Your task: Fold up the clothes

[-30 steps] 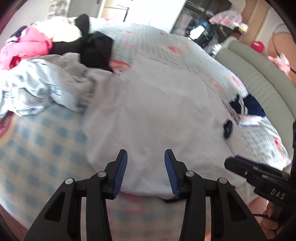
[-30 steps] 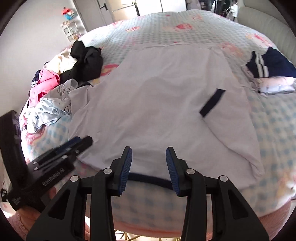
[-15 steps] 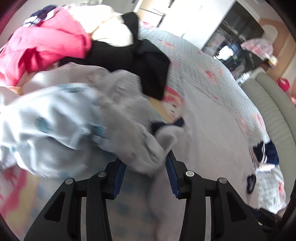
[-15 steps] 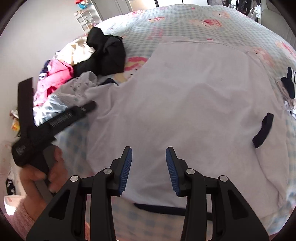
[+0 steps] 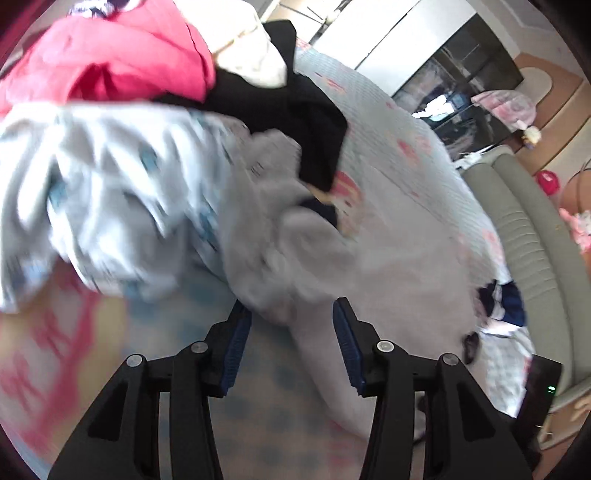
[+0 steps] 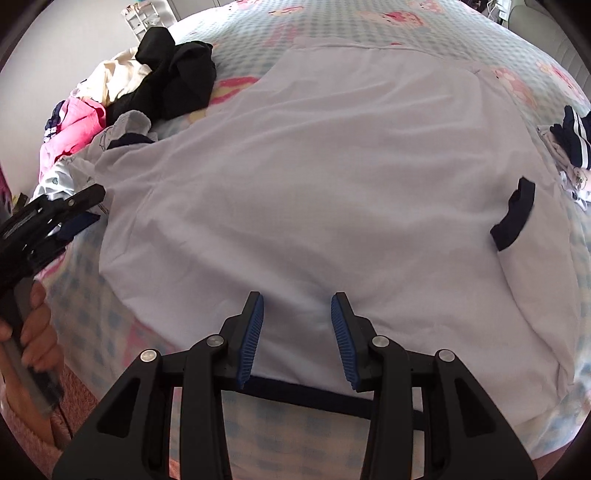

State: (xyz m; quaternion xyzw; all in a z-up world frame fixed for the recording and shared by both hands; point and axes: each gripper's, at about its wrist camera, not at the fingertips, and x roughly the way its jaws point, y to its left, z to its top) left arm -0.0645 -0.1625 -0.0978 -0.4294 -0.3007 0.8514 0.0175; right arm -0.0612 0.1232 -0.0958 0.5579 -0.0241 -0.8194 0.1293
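- My left gripper (image 5: 291, 341) has swung over in the last second from the near hem of the white shirt (image 6: 325, 177) to its left side. It now sits at the left sleeve (image 5: 295, 236), jaws apart, cloth between the blue pads, not clamped.
- My right gripper (image 6: 297, 334) has stayed low at the near hem, jaws apart and holding nothing. It has crept a bit forward over the cloth.
- What it means, as I judge it: I'm lining up to fold the left sleeve in. The right sleeve, with its dark cuff (image 6: 513, 214), already lies turned in over the body.
- The shirt lies spread flat on the bed (image 6: 369, 22), centre of the scene, back up and collar end near me.
- Shirt: thin, soft white knit with light wrinkles and navy trim at cuff and neck band (image 6: 314, 393). The left-sleeve area is bunched, and blurred in the left view.
- Bed cover: pale blue check with pink cartoon prints.
- Far left is a loose pile: black garment (image 6: 177, 77), pink garment (image 5: 110, 59), and a pale blue printed one (image 5: 92, 192), all crumpled.
- Right: small folded stack (image 6: 569, 147), navy with white stripes.
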